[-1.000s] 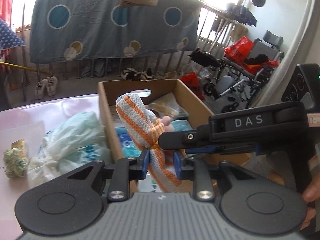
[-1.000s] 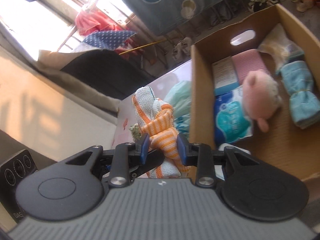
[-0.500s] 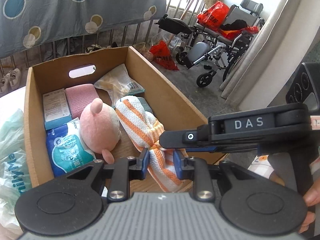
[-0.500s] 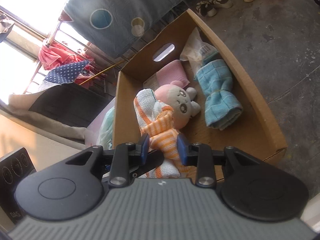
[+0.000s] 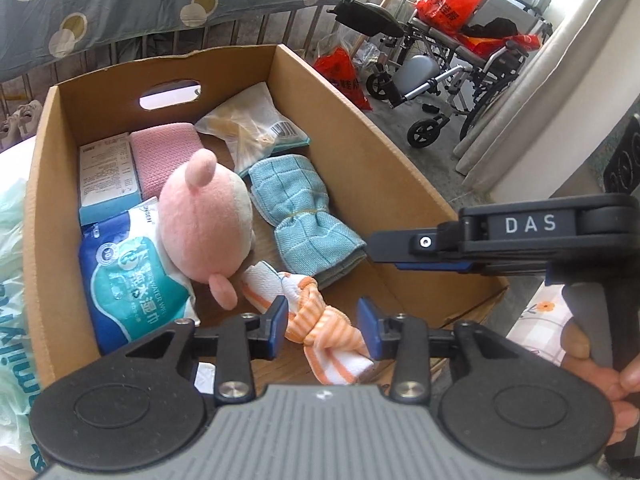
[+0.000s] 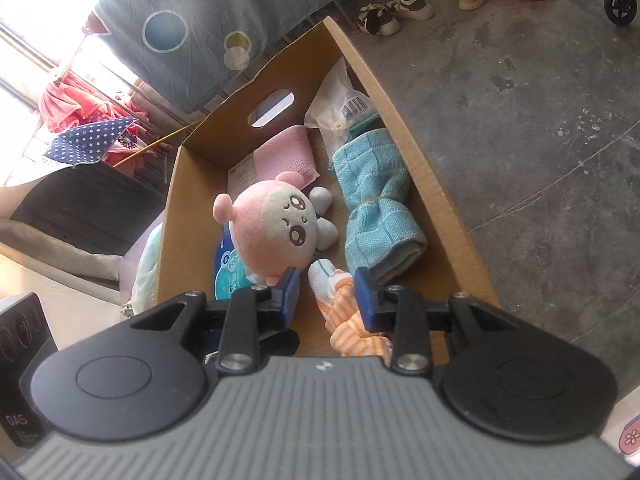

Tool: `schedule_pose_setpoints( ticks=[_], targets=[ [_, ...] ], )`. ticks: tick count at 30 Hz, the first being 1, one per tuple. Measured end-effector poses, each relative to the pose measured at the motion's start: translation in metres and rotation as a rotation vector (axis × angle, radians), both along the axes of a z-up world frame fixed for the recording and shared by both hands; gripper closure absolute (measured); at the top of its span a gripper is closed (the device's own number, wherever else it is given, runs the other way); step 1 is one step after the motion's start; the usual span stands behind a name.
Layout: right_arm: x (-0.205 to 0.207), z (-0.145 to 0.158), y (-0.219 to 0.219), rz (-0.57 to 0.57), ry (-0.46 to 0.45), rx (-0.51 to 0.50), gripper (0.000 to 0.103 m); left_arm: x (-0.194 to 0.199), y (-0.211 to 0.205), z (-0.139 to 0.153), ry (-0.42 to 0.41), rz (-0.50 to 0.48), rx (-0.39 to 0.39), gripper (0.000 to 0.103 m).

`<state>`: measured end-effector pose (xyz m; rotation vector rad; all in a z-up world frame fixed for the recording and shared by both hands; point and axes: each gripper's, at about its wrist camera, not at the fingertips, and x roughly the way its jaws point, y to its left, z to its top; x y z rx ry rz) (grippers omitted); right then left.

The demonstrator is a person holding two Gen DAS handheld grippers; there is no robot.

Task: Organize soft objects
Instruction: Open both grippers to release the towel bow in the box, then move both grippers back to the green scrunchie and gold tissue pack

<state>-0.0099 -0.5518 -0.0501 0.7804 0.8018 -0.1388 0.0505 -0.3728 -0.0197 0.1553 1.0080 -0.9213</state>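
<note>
Cardboard box (image 5: 360,152) sitting open, pink plush toy (image 5: 204,216) lying mid-floor, rolled blue towel (image 5: 308,224) lying along its right wall, orange-striped cloth (image 5: 320,324) lying at the near edge, wet-wipes pack (image 5: 128,276) leaning at the left wall, pink cloth (image 5: 164,156) and plastic packet (image 5: 252,124) lying by the far wall.

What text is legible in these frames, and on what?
"DAS": white letters on the right tongs' body.
"DAS": on the left tongs' body, small.
Blue wet-wipes pack: Chinese characters and small Latin print, too blurred to read.
White box label: print too small.
Barcode on the clear bag: digits unreadable.
Red bag: characters blurred.
</note>
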Motion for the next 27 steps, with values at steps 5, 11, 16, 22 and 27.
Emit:
schedule_pose_setpoints(
  ticks=[5,11,16,22,27],
  targets=[
    [-0.009,0.015,0.006,0.007,-0.035,0.050,0.072,-0.003,0.023,0.020,-0.028,0.029,-0.035,0.050],
    [-0.007,0.038,0.028,0.067,-0.080,0.107,0.065,-0.009,0.064,0.046,-0.086,0.085,-0.074,0.034],
    [0.011,0.052,0.063,0.148,-0.099,0.126,0.062,-0.011,0.108,0.061,-0.134,0.158,-0.093,0.026],
    [0.039,0.067,0.114,0.258,-0.112,0.127,0.058,-0.005,0.170,0.067,-0.169,0.285,-0.080,0.024],
    [0.068,0.070,0.163,0.353,-0.094,0.124,0.058,0.008,0.226,0.062,-0.159,0.413,-0.067,0.024]
  ],
)
